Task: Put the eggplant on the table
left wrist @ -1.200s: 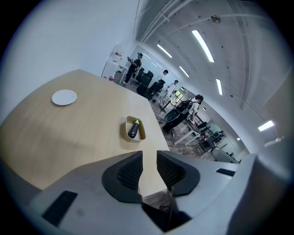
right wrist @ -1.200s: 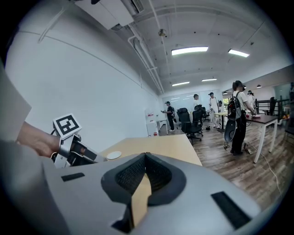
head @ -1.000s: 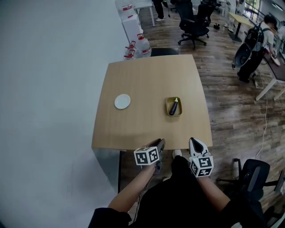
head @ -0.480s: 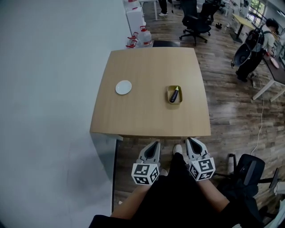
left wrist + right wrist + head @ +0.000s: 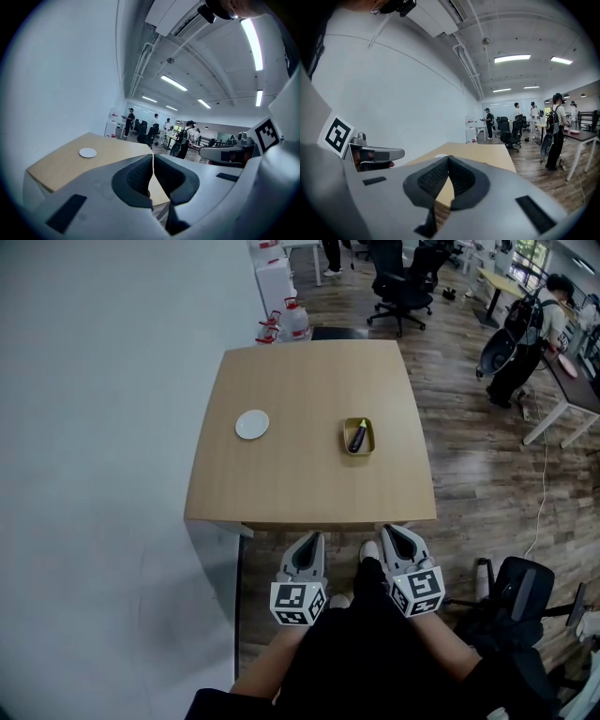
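You hold the left gripper [image 5: 313, 539] and right gripper [image 5: 390, 532] just off the near edge of the light wooden square table [image 5: 309, 381], each with jaws pressed together on nothing, while the dark purple eggplant [image 5: 357, 436] lies in a small yellow dish [image 5: 359, 450] right of table centre.

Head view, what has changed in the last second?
Both grippers drew back toward the person from the near edge of the table. The left gripper, which overlapped that edge, and the right gripper now sit short of it, jaws together and empty. Nothing was grasped. The eggplant stays in its yellow tray, and the white plate stays put.
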`<state>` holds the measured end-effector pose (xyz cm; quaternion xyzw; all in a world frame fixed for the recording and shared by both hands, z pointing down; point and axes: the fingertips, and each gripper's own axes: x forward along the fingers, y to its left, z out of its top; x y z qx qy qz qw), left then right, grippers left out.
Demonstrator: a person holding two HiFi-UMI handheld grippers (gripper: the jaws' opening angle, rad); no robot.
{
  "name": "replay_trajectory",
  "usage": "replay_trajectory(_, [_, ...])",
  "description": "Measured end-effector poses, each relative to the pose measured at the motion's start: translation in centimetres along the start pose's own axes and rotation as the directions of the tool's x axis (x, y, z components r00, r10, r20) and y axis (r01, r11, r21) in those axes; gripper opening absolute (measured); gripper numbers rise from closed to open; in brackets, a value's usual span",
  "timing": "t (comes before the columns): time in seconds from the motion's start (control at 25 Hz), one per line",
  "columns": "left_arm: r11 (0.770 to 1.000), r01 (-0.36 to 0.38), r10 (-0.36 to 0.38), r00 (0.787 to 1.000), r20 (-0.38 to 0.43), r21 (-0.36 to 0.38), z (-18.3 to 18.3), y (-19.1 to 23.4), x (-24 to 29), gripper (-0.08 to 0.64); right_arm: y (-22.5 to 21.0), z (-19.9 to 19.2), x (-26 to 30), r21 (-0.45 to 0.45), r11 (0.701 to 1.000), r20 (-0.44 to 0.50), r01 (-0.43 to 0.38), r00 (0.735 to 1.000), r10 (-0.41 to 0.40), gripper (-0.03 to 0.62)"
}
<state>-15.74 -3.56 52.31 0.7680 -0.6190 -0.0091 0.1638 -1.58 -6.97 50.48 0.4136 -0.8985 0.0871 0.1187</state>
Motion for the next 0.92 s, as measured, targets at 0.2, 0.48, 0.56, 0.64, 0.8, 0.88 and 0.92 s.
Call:
replay_trajectory(0.2, [1.000, 0.004, -0.004, 1.000, 0.007, 0.012, 0.4, -1.1, 0.0, 0.021, 0.1, 0.0, -0.6, 0.000, 1.000, 0.001, 0.012, 1.000, -0.012, 0.058])
replay_trajectory(0.48, [1.000, -0.031, 0.031, 0.999, 0.022, 0.000, 0.7, -0.4, 0.0, 0.021, 0.5, -0.7, -0.8, -0.005, 1.000, -0.005, 0.002, 1.000, -0.002, 0.059])
replay_trajectory(0.56, [0.999, -0.045, 0.045, 0.998, 0.032, -0.011, 1.1, -0.1, 0.0, 0.021, 0.6, -0.8, -0.8, -0.007, 1.000, -0.007, 0.001, 1.000, -0.001, 0.058])
replay_trajectory(0.64, [0.999, -0.047, 0.047, 0.998, 0.033, 0.001, 1.3, -0.1, 0.0, 0.020, 0.6, -0.7, -0.8, -0.011, 1.000, -0.006, 0.000, 1.000, 0.000, 0.058])
replay_trajectory(0.8, [0.998, -0.049, 0.048, 0.999, 0.024, 0.032, 1.2, 0.1, -0.1, 0.021, 0.6, -0.6, -0.9, -0.014, 1.000, 0.001, -0.003, 1.000, 0.003, 0.058])
replay_trajectory(0.88, [0.998, -0.052, 0.052, 0.999, 0.017, 0.034, 1.1, 0.3, -0.3, 0.021, 0.6, -0.5, -1.1, -0.015, 1.000, 0.004, -0.004, 1.000, 0.004, 0.058])
replay_trajectory(0.92, [0.998, -0.054, 0.054, 0.998, 0.013, 0.034, 1.0, 0.4, -0.4, 0.021, 0.6, -0.5, -1.1, -0.015, 1.000, 0.004, -0.004, 1.000, 0.004, 0.058])
